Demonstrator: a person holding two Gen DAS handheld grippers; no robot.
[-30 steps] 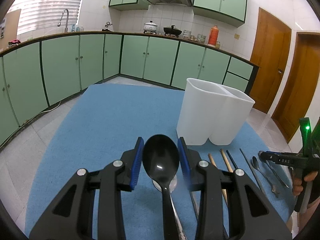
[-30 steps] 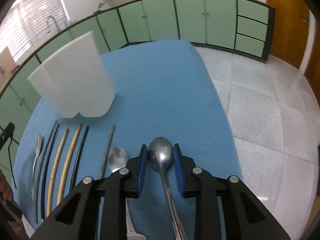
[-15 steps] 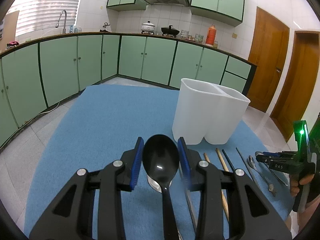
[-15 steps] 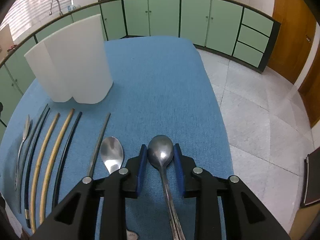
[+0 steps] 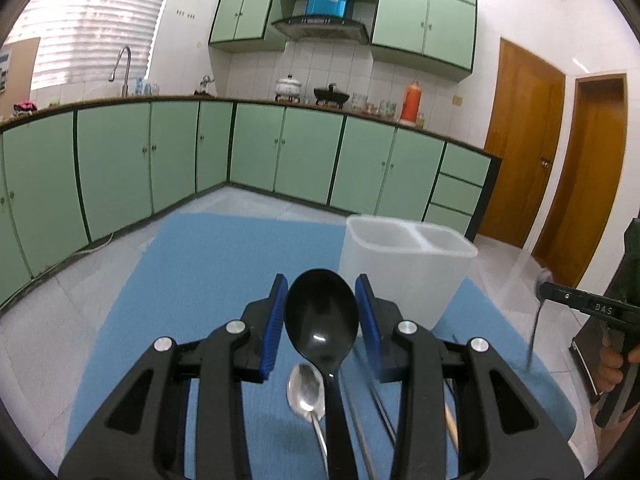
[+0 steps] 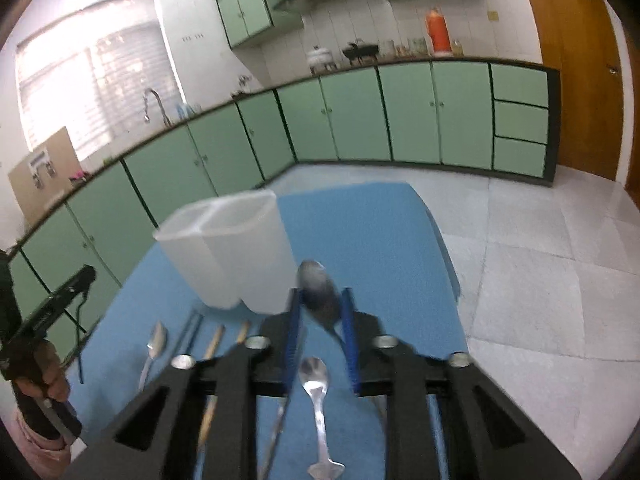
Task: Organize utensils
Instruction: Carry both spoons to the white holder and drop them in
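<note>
My left gripper [image 5: 322, 316] is shut on a black plastic spoon [image 5: 321, 316] and holds it above the blue mat. My right gripper [image 6: 320, 312] is shut on a metal spoon [image 6: 318, 294] and has it lifted; it shows at the right edge of the left wrist view [image 5: 536, 320]. The white two-compartment utensil holder [image 5: 404, 272] stands on the mat ahead of both grippers [image 6: 232, 256]. A metal spoon [image 6: 318, 384] lies on the mat under the right gripper. Another small spoon [image 6: 154, 348] and several chopsticks [image 6: 212, 352] lie in a row.
The blue mat [image 5: 208, 272] covers the table; its right edge [image 6: 444, 240] drops to a tiled floor. Green kitchen cabinets [image 5: 280, 156] run along the back. Wooden doors [image 5: 520, 140] stand at the right.
Both grippers have risen and tilted up with their spoons. The right gripper's metal spoon has left the mat. The utensil holder now sits lower in both views.
</note>
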